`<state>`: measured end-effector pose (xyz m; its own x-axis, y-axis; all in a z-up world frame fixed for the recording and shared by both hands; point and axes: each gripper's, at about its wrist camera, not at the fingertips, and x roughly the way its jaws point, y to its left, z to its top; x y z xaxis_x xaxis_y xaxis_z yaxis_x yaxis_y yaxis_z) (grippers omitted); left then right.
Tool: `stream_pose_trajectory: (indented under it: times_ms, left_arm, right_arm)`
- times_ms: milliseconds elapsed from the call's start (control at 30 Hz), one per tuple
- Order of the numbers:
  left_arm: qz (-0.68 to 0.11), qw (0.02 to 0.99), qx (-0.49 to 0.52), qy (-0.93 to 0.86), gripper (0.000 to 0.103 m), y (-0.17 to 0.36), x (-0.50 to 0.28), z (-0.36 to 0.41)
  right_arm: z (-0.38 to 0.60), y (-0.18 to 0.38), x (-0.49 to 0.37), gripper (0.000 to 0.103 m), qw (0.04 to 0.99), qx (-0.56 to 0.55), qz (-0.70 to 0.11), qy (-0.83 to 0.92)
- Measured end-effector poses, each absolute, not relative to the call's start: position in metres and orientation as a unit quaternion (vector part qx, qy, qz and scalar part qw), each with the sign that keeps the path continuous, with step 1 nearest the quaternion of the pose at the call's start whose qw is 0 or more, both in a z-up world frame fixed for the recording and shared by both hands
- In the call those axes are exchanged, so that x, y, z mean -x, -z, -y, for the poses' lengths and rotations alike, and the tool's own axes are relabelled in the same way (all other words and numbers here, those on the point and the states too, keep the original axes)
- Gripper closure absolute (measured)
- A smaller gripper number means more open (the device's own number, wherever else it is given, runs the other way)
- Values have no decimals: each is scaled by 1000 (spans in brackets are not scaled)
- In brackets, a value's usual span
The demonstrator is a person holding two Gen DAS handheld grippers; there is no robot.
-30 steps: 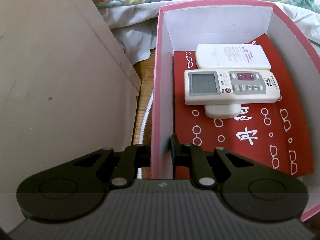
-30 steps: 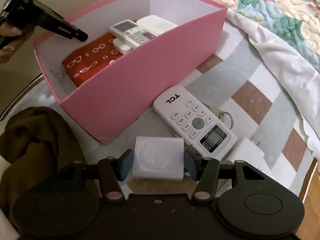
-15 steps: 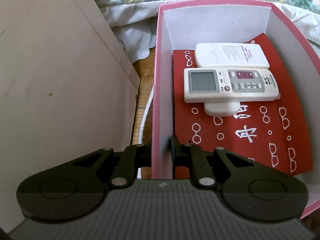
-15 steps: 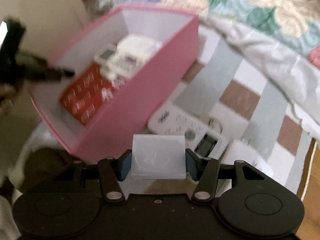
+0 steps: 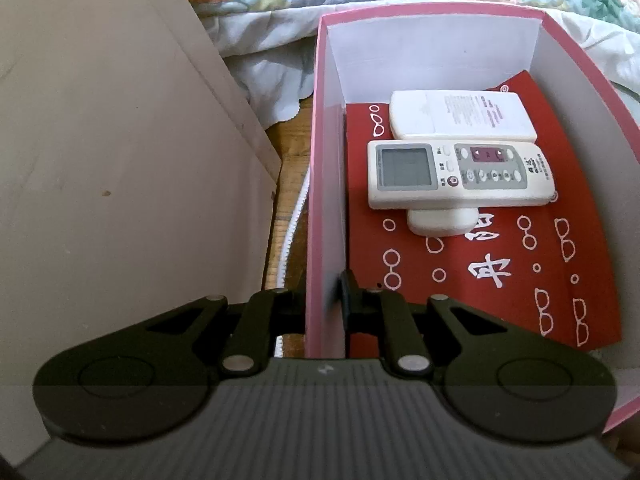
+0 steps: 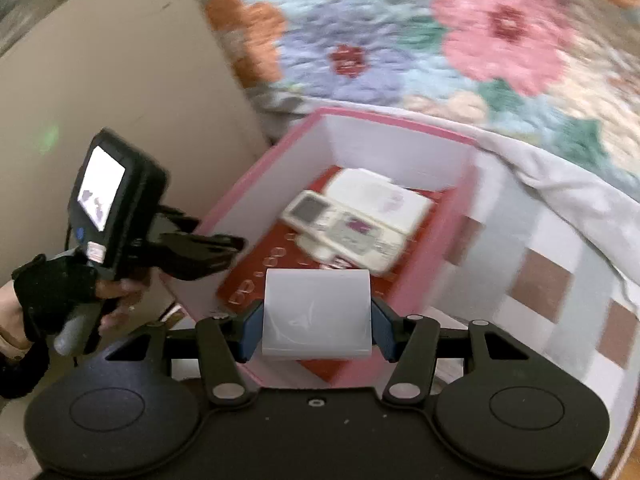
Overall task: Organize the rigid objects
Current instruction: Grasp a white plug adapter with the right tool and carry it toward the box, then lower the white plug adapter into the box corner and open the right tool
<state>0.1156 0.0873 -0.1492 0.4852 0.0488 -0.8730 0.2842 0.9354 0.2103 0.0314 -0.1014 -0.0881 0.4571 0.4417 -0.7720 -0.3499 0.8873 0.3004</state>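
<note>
Right now the right tongs (image 6: 316, 330) are clenched on a pale translucent box (image 6: 317, 314), blue pads pressed to its two sides, and carry it clear of any surface above the near end of the pink box (image 6: 456, 248). The left tongs (image 5: 325, 308) are pinched shut on that pink box's long side wall, one finger inside and one outside, which should keep the box from sliding.

Inside, a red printed case (image 5: 500, 276) covers most of the floor. On it, toward the far end, lie a white remote with a screen (image 5: 460, 174), a second white remote turned face down (image 5: 462, 115) just behind it, and a small white block (image 5: 442, 222) partly tucked under the first.

As a judgement, the task is well along but not finished: three white pieces are already stowed, the pale box is on its way in, and whether anything else waits outside cannot be told from these views.

For room, the near half of the red case is bare, and the pale box looks as if it would fit there. The pink rim directly below the load is the edge to clear; the left tongs occupy one wall, and a beige panel (image 5: 120, 160) stands close beside the box on that side. The bed's flowered quilt (image 6: 480, 40) lies beyond the far end.
</note>
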Motion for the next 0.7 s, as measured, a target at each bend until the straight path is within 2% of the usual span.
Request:
stream_pose_trajectory:
  times_ms: [167,533,700]
  left_arm:
    - [-506,845,-155,73,90,147,-116,-91]
    - [-514,842,-141,85,90,143,-118,-97]
    - [-521,842,-112,84,90,142,-123,-104]
  right_arm:
    - [68,110,-54,42,838,-57,-483,-248]
    - [38,176,-91,42,780,-122,-577,-211]
    - [38,192,-97,42,763,-191,-591,-180]
